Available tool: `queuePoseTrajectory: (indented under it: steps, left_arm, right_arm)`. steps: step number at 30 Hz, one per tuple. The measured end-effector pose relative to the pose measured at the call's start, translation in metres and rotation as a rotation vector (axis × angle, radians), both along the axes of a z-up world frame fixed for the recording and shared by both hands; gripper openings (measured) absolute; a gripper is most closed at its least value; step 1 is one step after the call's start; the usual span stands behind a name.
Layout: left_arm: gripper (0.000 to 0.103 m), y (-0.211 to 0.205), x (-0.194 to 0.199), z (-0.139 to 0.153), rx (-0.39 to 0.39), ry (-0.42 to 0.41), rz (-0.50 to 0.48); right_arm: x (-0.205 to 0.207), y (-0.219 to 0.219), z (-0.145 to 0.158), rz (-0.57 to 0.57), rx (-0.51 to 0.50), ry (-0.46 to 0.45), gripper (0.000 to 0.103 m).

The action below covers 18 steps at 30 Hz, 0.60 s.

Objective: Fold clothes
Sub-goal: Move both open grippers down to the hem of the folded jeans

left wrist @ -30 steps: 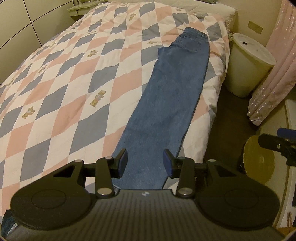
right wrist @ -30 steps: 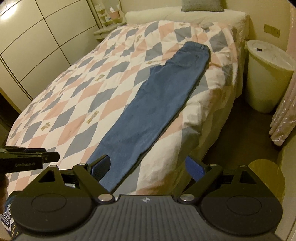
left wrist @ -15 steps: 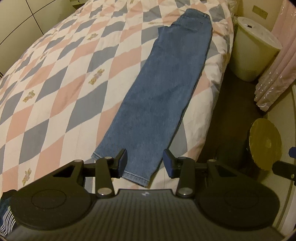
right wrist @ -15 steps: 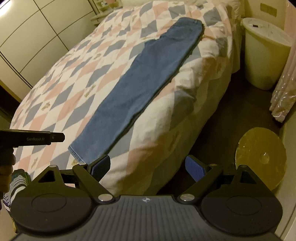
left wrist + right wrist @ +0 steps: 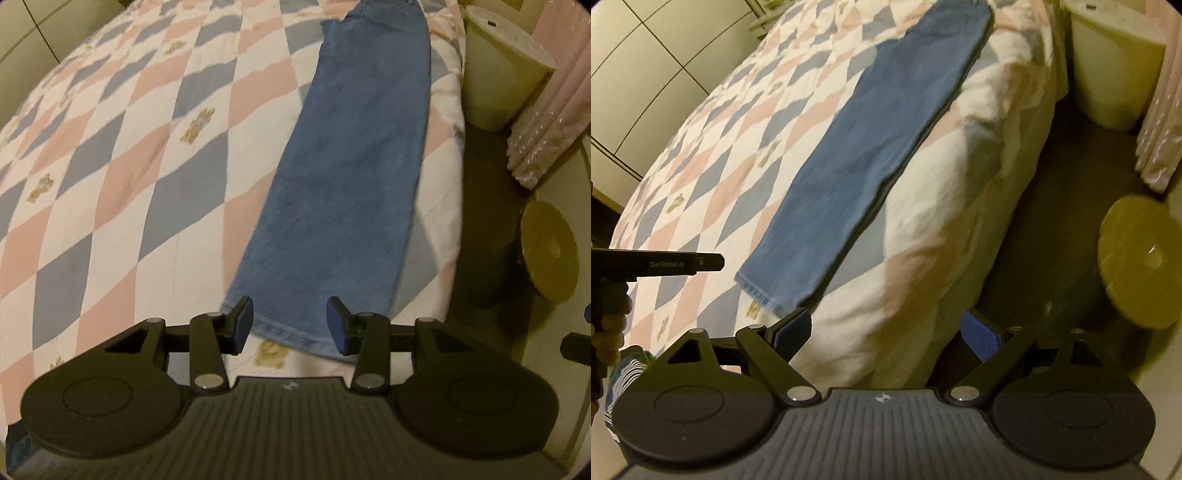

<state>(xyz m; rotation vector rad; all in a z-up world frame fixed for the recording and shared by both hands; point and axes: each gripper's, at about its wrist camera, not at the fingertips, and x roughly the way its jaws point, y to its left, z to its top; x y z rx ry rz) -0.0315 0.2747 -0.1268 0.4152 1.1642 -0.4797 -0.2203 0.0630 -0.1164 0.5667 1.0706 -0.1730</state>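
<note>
A pair of blue jeans [image 5: 354, 177] lies flat and lengthwise along the right side of the bed, folded in half leg on leg, waistband at the far end. Its hem [image 5: 295, 338] is at the near end. My left gripper [image 5: 291, 325] hovers open right over that hem, one finger at each side of it, holding nothing. In the right wrist view the jeans [image 5: 871, 140] run diagonally and the hem [image 5: 764, 295] lies just left of my open right gripper [image 5: 886, 332], which hangs over the bed's drooping side. The left gripper's body [image 5: 657, 263] shows at the far left.
The quilt [image 5: 129, 166] has pink, grey and white diamonds. A cream lidded bin [image 5: 502, 70] stands on the dark floor beside the bed, with a pink curtain [image 5: 550, 110] and a round yellow stool [image 5: 1141, 262] nearby. White wardrobe doors [image 5: 646, 74] line the left. Striped cloth [image 5: 628, 373] lies low left.
Both grippers have pulled back toward the foot of the bed and tilted down. The jeans' hem, earlier hidden under the left fingers, now shows between them. Both grippers stayed open.
</note>
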Motion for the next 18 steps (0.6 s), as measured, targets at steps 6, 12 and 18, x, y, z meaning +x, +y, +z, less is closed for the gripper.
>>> queuePoseTrajectory:
  steps: [6, 12, 18]
  left_arm:
    - [0.039, 0.03, 0.022, -0.039, 0.0, 0.062, -0.088]
    - [0.039, 0.031, 0.04, -0.067, 0.027, 0.064, -0.179]
    - [0.041, 0.03, 0.058, -0.09, 0.042, 0.068, -0.269]
  right_arm:
    - [0.004, 0.025, -0.045, -0.027, 0.153, 0.012, 0.083]
    - [0.009, 0.045, -0.072, -0.058, 0.218, 0.044, 0.083]
    - [0.02, 0.054, -0.086, -0.087, 0.228, 0.032, 0.082]
